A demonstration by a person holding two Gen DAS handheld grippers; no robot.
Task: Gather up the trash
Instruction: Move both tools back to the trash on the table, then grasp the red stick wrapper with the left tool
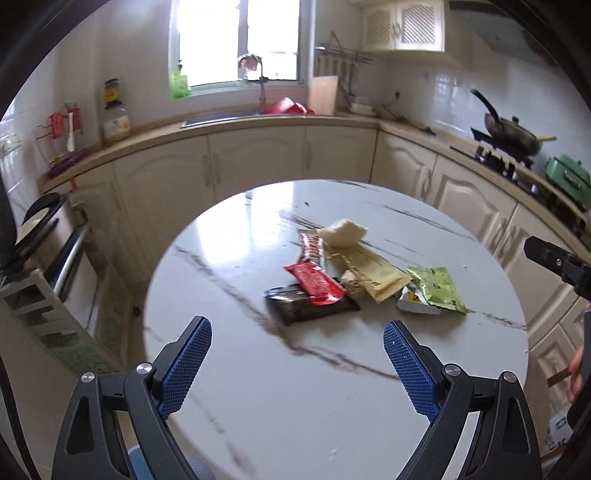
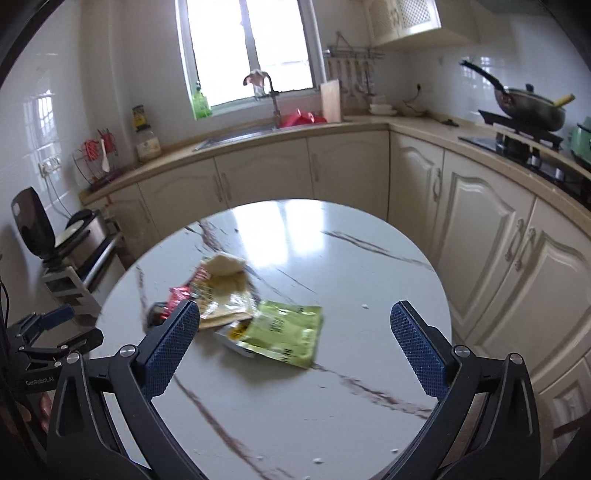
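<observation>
Kitchen interior. A round, marble-patterned table stands before an L-shaped run of cream cabinets with a beige countertop. A bright window above the sink admits daylight. White tiled walls; a wall cupboard; a wok on the hob.
</observation>
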